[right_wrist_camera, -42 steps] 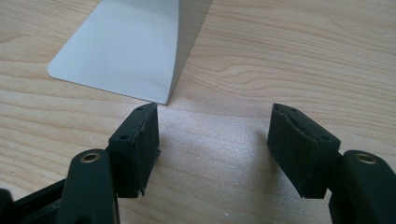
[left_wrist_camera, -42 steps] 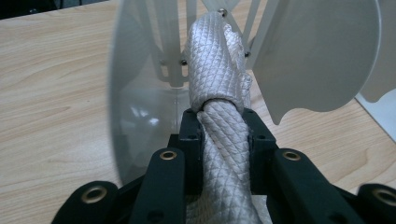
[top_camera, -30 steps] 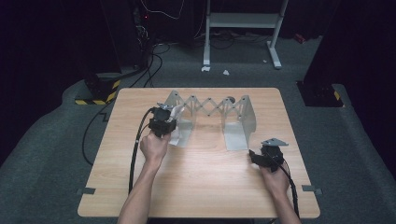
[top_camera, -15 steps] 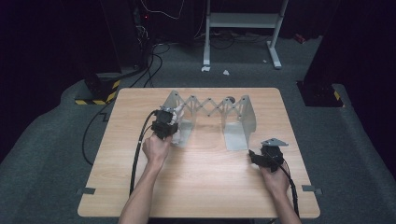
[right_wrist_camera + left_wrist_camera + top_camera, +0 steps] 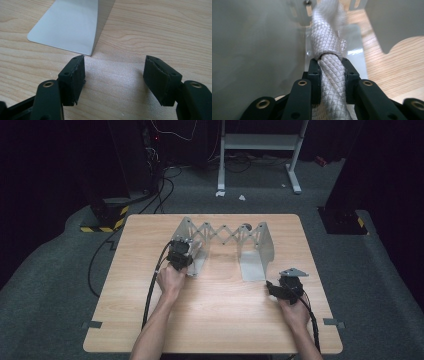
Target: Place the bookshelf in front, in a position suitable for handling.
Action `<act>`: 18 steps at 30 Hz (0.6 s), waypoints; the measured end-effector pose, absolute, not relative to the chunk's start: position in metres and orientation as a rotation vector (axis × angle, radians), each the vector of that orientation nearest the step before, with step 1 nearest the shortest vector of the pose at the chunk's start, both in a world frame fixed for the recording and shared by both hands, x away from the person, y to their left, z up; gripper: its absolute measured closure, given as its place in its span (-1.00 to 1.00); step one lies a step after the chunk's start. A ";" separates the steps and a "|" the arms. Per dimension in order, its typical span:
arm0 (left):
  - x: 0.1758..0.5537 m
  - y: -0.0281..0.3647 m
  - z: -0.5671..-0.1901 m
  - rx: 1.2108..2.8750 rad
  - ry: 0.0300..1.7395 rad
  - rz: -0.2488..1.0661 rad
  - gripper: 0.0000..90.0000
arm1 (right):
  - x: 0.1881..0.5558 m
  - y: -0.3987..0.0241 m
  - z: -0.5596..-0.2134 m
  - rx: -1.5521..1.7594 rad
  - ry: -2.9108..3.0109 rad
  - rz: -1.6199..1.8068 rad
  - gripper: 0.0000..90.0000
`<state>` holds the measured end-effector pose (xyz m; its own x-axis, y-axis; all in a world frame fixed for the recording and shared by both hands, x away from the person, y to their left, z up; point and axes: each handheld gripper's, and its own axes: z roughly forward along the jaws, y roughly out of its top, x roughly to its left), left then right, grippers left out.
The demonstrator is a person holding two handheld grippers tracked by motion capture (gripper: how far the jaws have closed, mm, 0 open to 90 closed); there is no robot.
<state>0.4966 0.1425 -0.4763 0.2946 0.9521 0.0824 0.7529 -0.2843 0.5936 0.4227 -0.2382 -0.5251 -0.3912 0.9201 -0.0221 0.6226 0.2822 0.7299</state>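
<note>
Clearly the left claw [image 5: 332,72] is clamped on a white woven rope [image 5: 329,50], which runs forward from between its jaws, just beside the grey metal end plate [image 5: 257,50] of the folding rack [image 5: 225,232]. On the table [image 5: 215,315], well apart from it, the right claw [image 5: 113,77] stands wide with nothing between its jaws, the rack's other flat base plate [image 5: 67,25] lying just ahead of them.

No readable text, labels or numbers.
</note>
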 end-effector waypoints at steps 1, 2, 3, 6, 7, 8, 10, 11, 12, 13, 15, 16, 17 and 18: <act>0.498 0.141 -0.480 2.144 1.528 0.603 0.64 | 0.423 -0.238 -0.525 1.382 2.115 0.899 -0.24; 0.499 0.141 -0.482 2.144 1.532 0.603 0.64 | 0.423 -0.238 -0.525 1.382 2.115 0.900 -0.24; 0.499 0.141 -0.483 2.138 1.534 0.598 0.64 | 0.423 -0.238 -0.525 1.382 2.115 0.900 -0.24; 0.501 0.141 -0.483 2.126 1.536 0.596 0.64 | 0.423 -0.238 -0.525 1.382 2.115 0.899 -0.24; 0.501 0.141 -0.482 2.124 1.539 0.593 0.64 | 0.423 -0.238 -0.525 1.382 2.114 0.900 -0.24; 0.502 0.140 -0.480 2.120 1.539 0.600 0.65 | 0.423 -0.238 -0.525 1.382 2.113 0.900 -0.24; 0.501 0.139 -0.474 2.115 1.530 0.613 0.65 | 0.423 -0.238 -0.525 1.382 2.113 0.900 -0.24; 0.501 0.138 -0.470 2.124 1.521 0.627 0.65 | 0.423 -0.238 -0.525 1.382 2.114 0.900 -0.24; 0.500 0.137 -0.467 2.129 1.513 0.638 0.65 | 0.423 -0.238 -0.525 1.382 2.113 0.900 -0.24; 0.500 0.137 -0.464 2.120 1.510 0.639 0.65 | 0.423 -0.238 -0.525 1.382 2.113 0.900 -0.24; 0.500 0.137 -0.459 2.112 1.512 0.633 0.65 | 0.422 -0.238 -0.525 1.386 2.111 0.900 -0.24; 0.500 0.137 -0.459 2.112 1.512 0.633 0.65 | 0.422 -0.238 -0.525 1.386 2.111 0.900 -0.24; 0.501 0.137 -0.455 2.105 1.508 0.633 0.65 | 0.422 -0.238 -0.525 1.386 2.111 0.900 -0.24; 0.501 0.137 -0.453 2.105 1.505 0.633 0.65 | 0.422 -0.238 -0.525 1.386 2.111 0.900 -0.24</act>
<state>0.5014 0.1370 -0.4529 0.2908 0.9521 0.0945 0.7335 -0.2853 0.6169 0.4218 -0.2375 -0.5252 -0.3891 0.9209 -0.0206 0.6227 0.2794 0.7309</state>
